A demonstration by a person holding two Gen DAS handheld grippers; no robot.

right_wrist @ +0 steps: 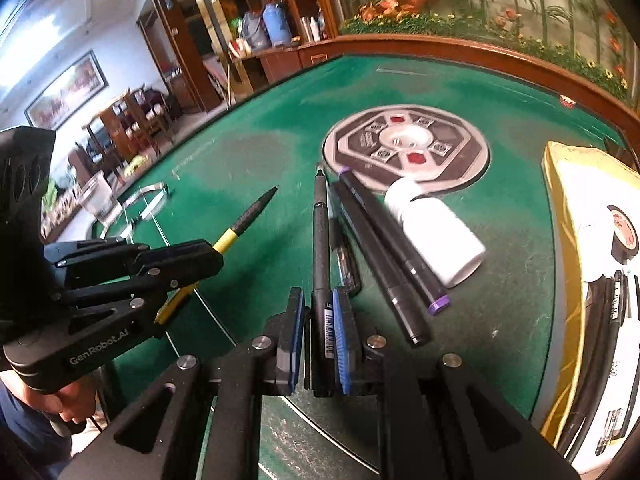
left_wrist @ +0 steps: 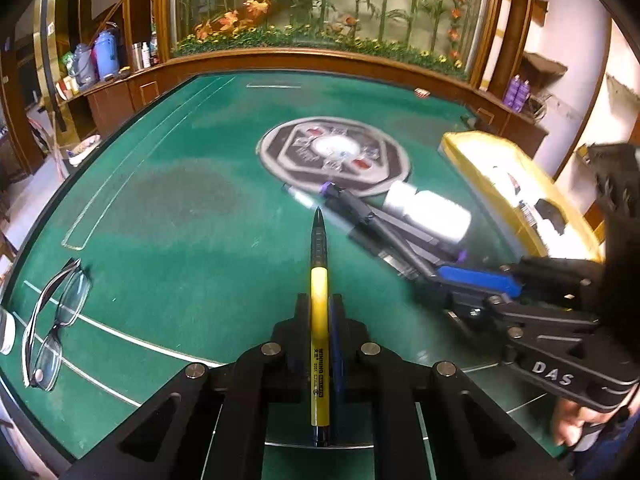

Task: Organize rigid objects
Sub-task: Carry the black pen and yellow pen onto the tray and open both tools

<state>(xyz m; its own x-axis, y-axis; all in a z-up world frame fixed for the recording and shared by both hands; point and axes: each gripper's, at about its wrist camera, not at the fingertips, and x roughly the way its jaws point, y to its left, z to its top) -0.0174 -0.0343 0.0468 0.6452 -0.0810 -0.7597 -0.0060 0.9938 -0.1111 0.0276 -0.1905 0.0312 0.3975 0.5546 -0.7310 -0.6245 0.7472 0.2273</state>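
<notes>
My left gripper is shut on a yellow and black pen that points forward above the green table; the pen also shows in the right wrist view. My right gripper holds a black pen between its blue pads, the left pad standing slightly off it. Two black markers with purple ends and a white bottle lie just right of it. A yellow tray holding pens stands at the far right.
Glasses lie at the table's left front edge. A round grey emblem marks the table centre. A clear pen lies under the black pen. A wooden rail and a planter run behind the table.
</notes>
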